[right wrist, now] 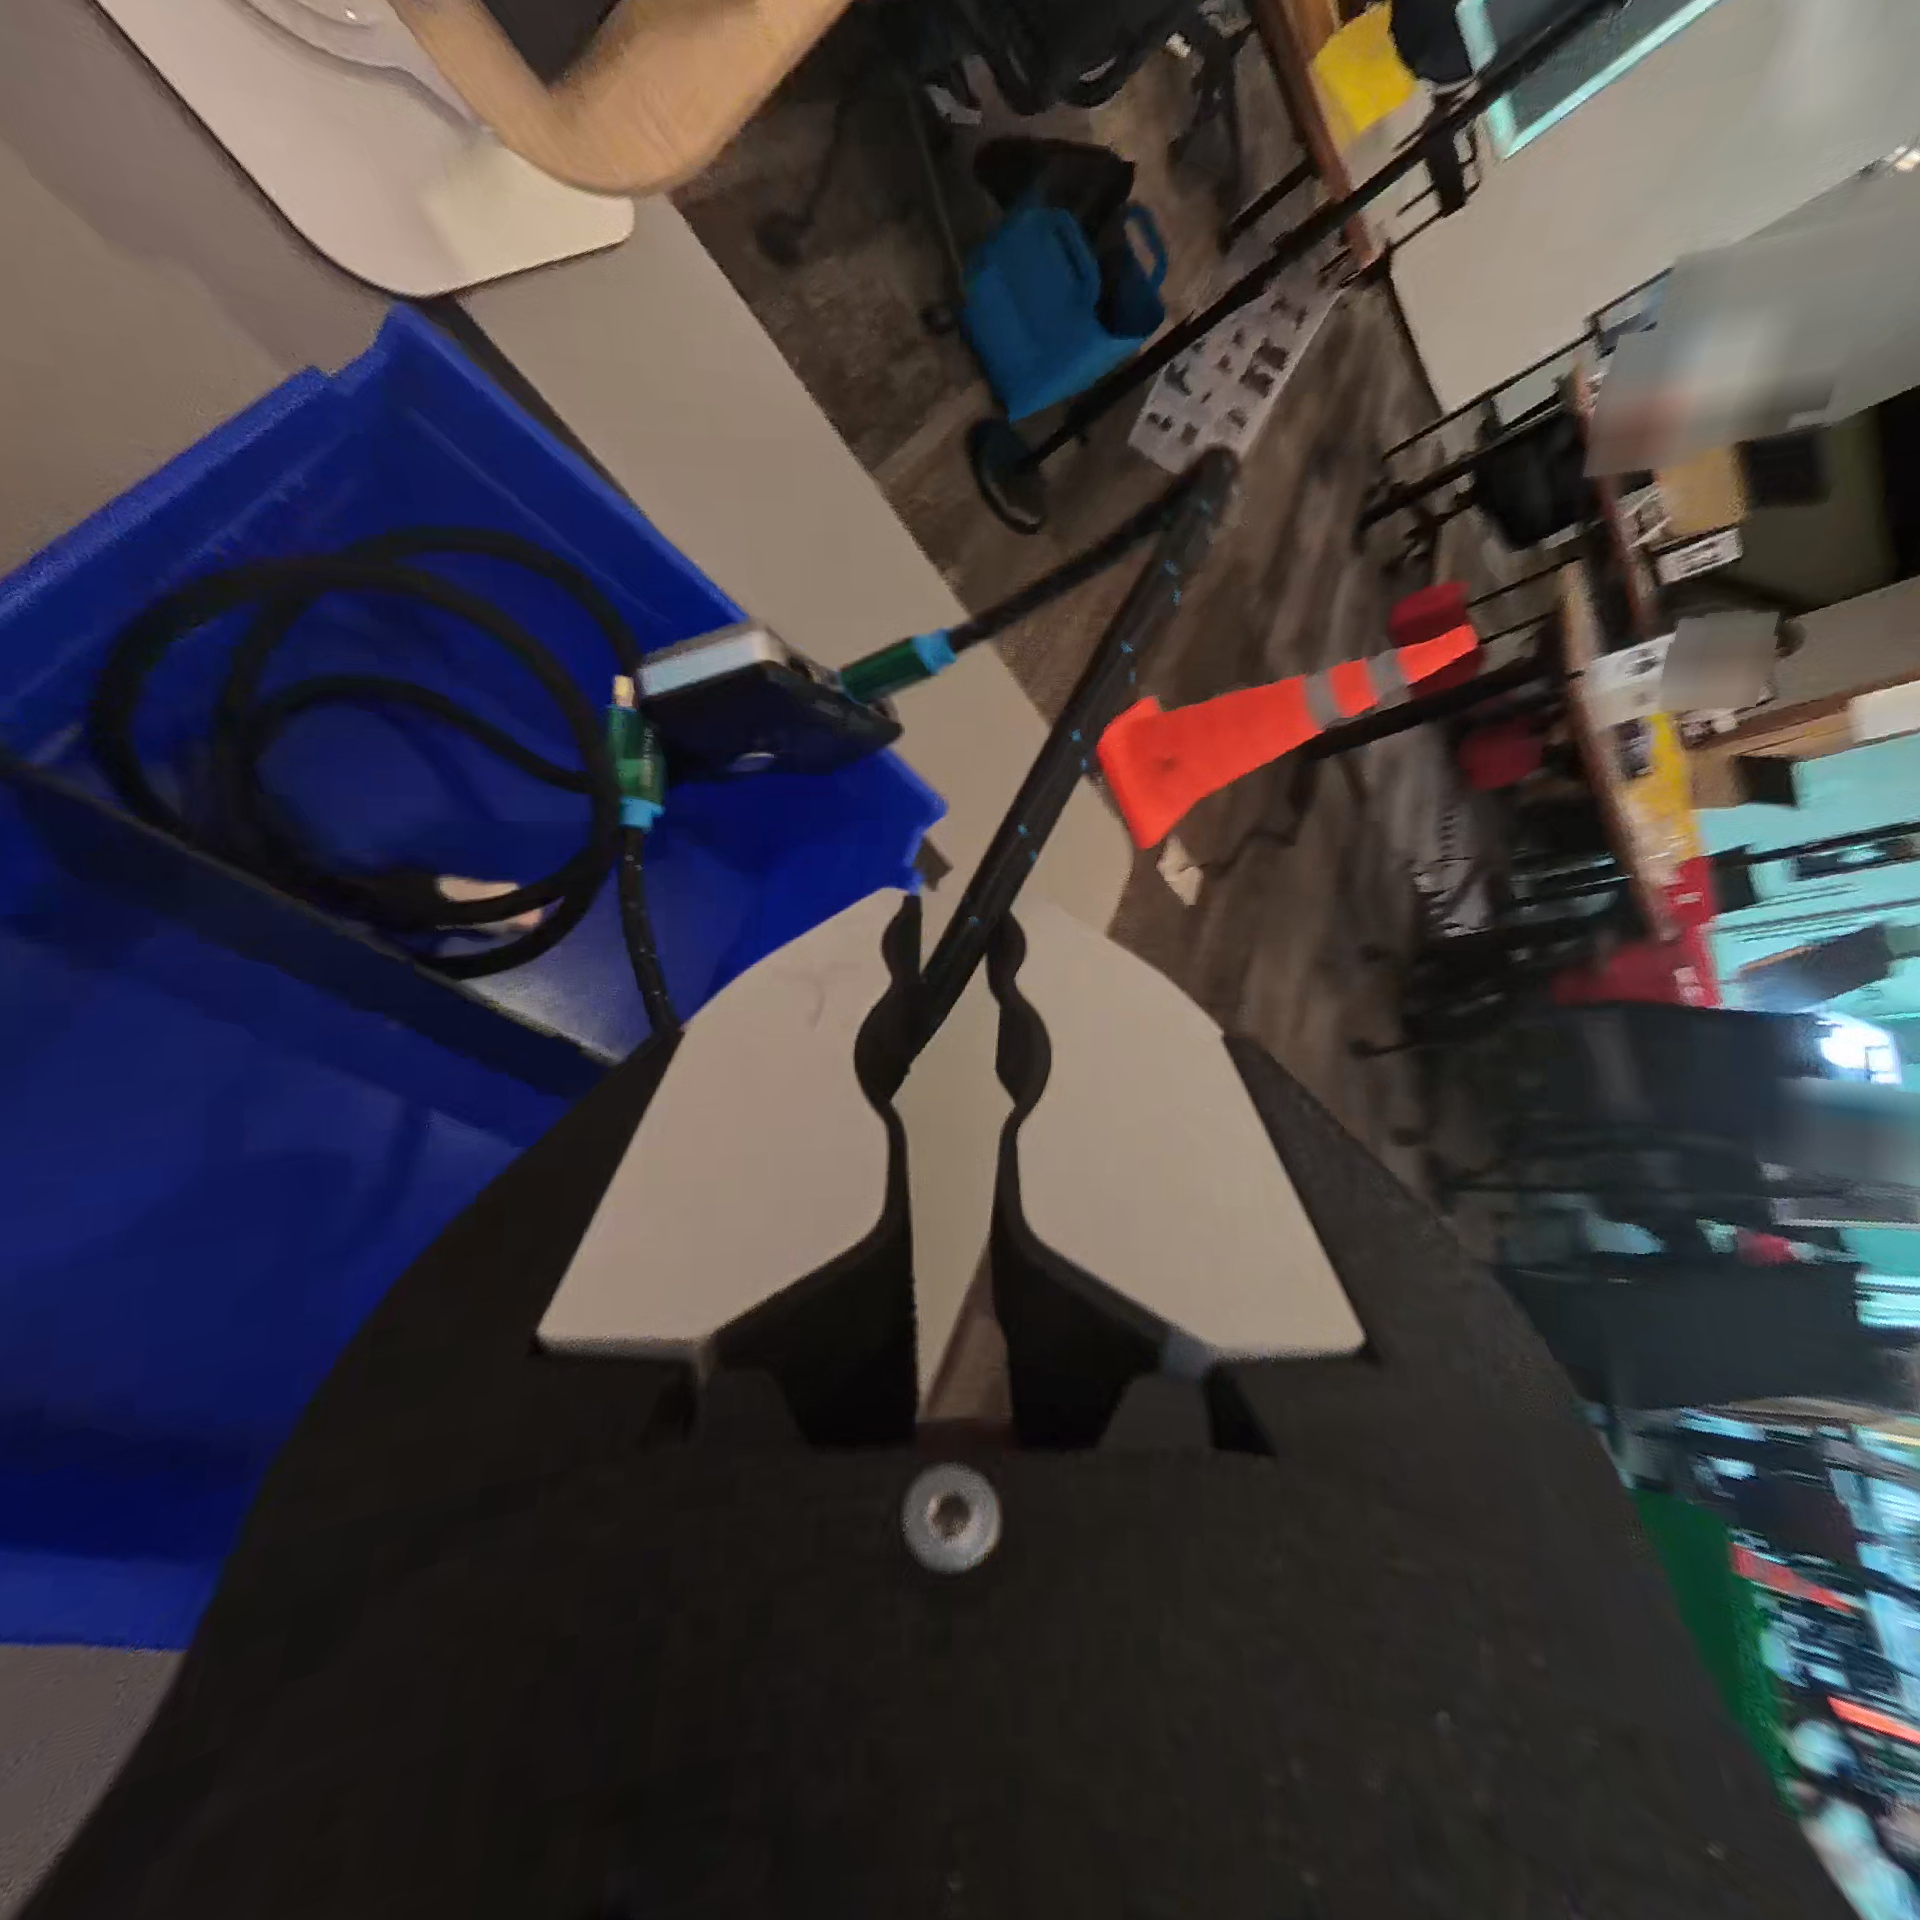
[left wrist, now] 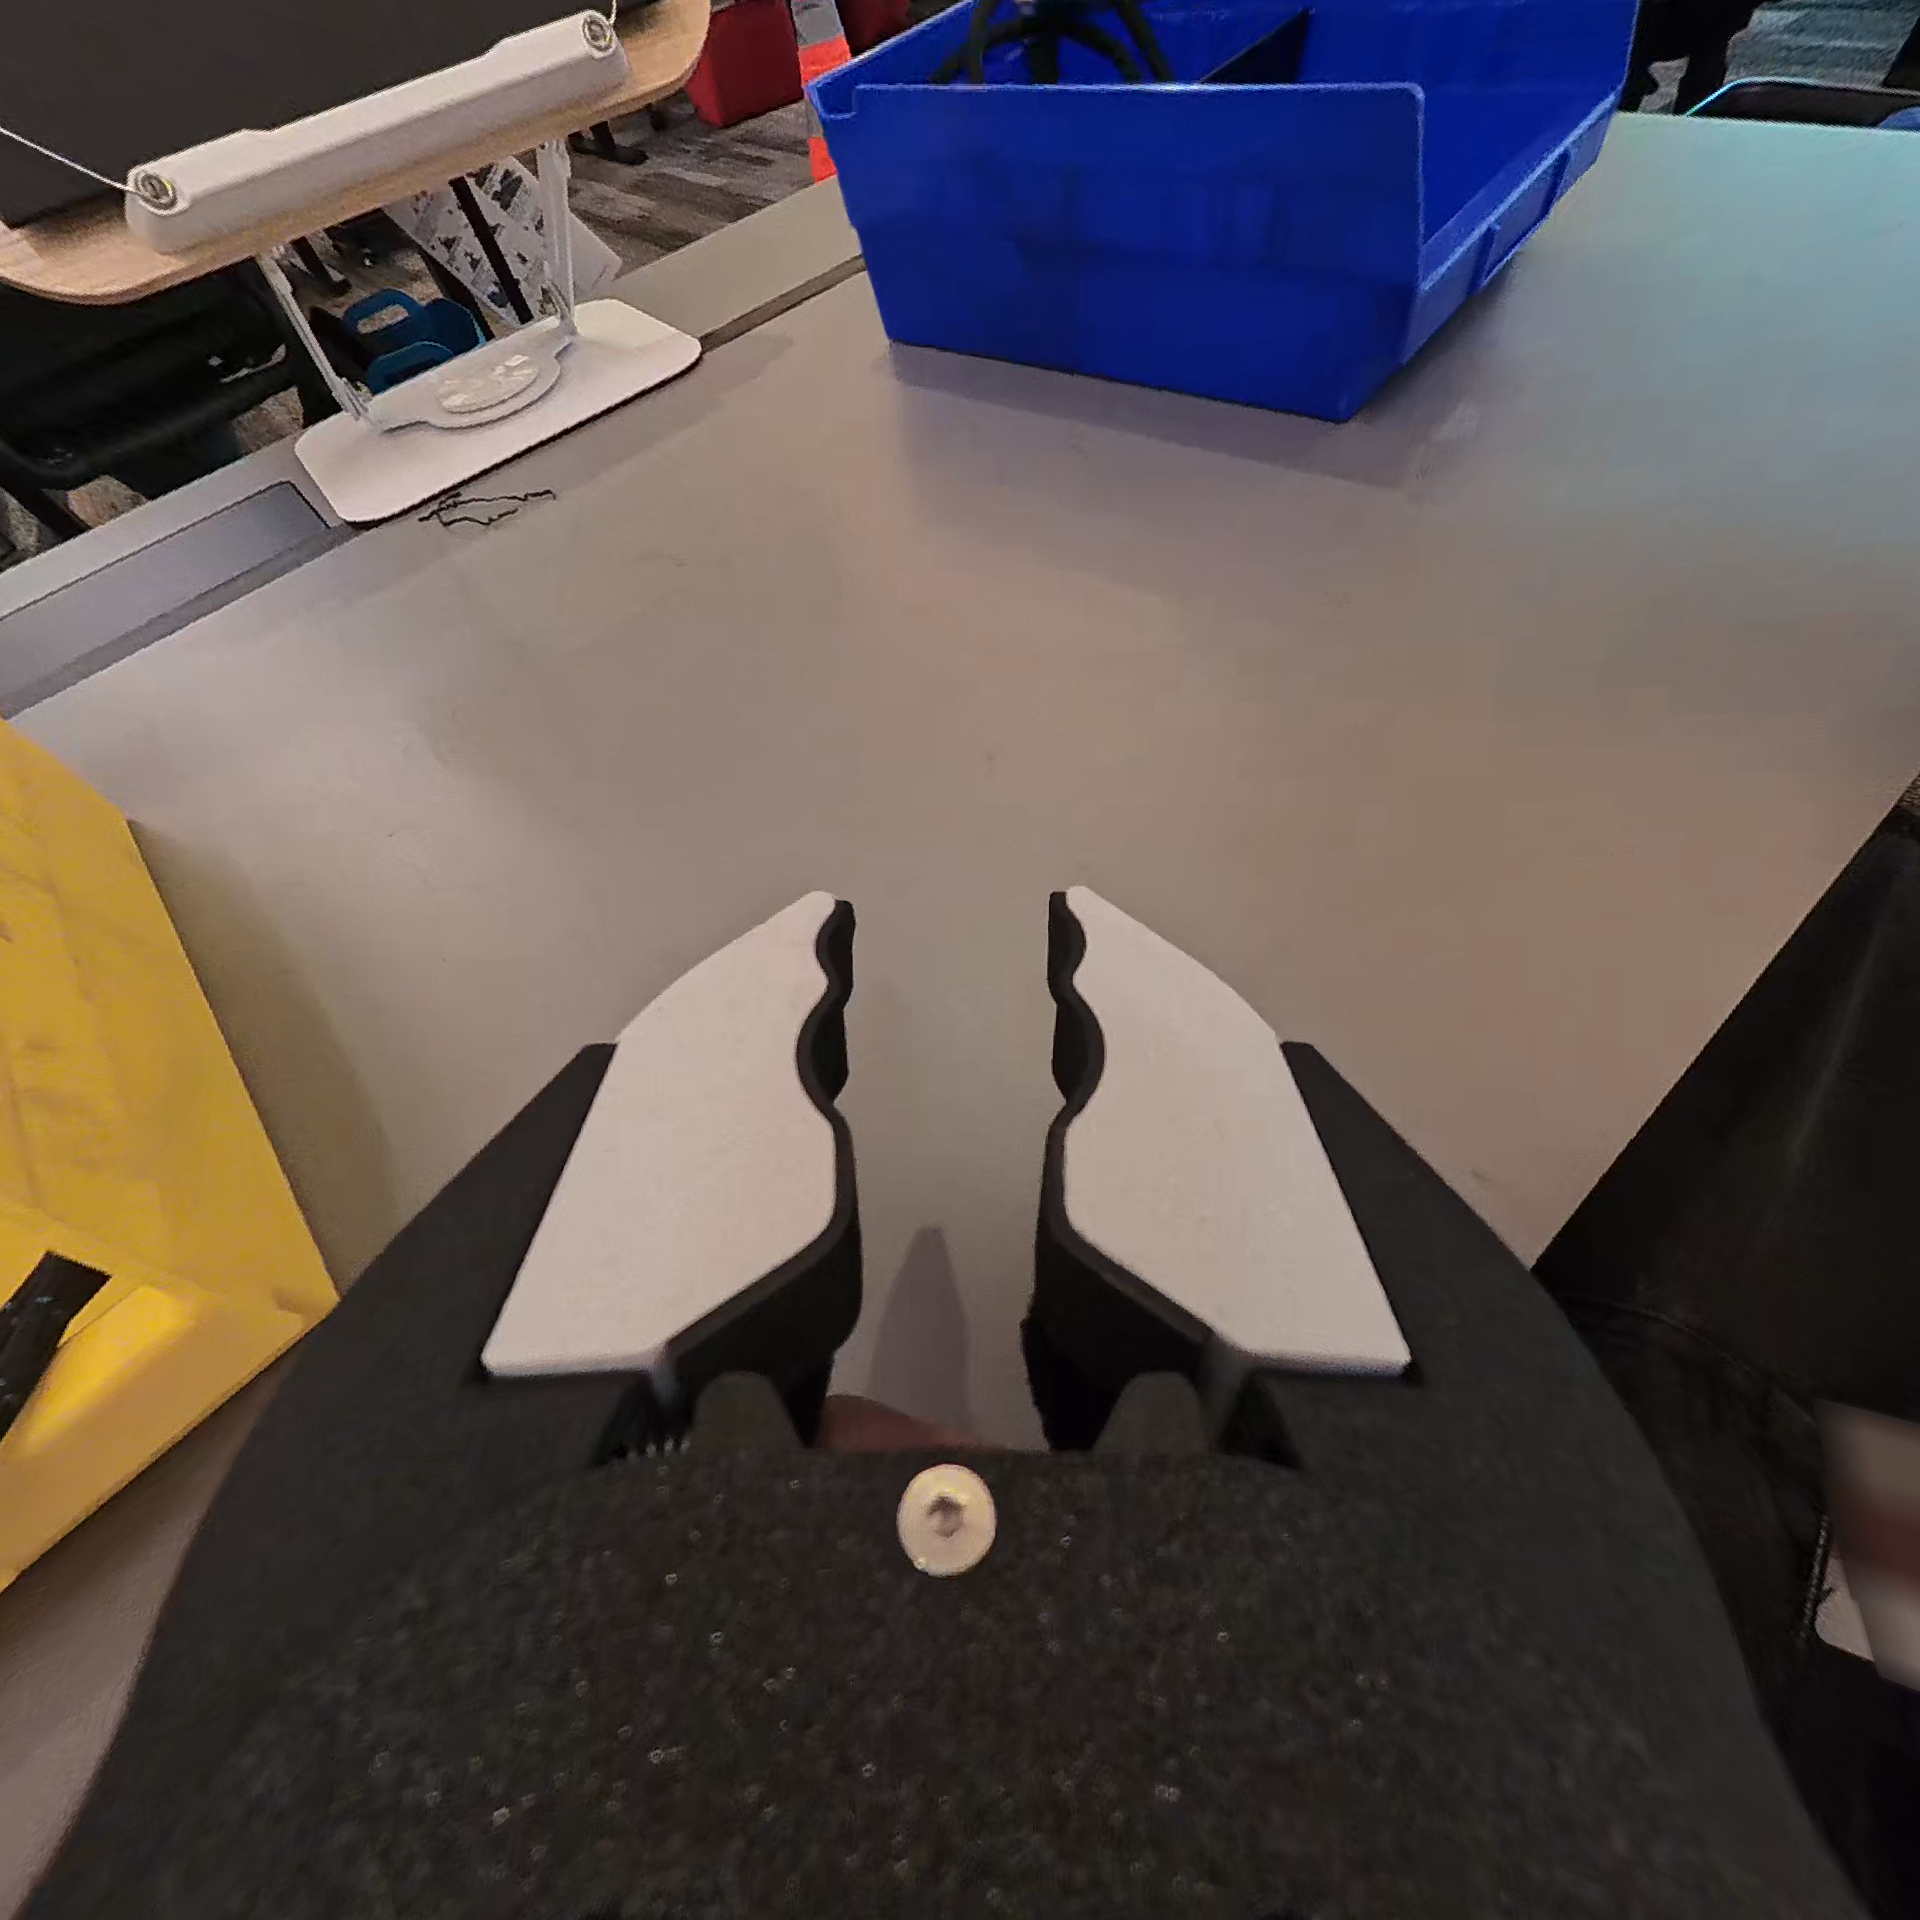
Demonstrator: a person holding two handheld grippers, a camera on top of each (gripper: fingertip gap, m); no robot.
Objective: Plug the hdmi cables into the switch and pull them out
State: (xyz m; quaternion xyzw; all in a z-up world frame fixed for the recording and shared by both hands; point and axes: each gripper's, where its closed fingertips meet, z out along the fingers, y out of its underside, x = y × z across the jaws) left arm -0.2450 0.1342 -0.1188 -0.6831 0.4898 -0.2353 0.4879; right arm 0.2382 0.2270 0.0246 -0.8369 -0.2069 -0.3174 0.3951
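Between the right gripper (right wrist: 951,940) tips, nearly together, a black braided cable (right wrist: 1049,795) is pinched, running taut to a green plug (right wrist: 891,663) seated in the switch (right wrist: 753,698), at the blue bin (right wrist: 343,1039) rim. Second cable (right wrist: 343,727) coiled inside. Left gripper (left wrist: 951,920) parted, empty, over grey table (left wrist: 1039,623).
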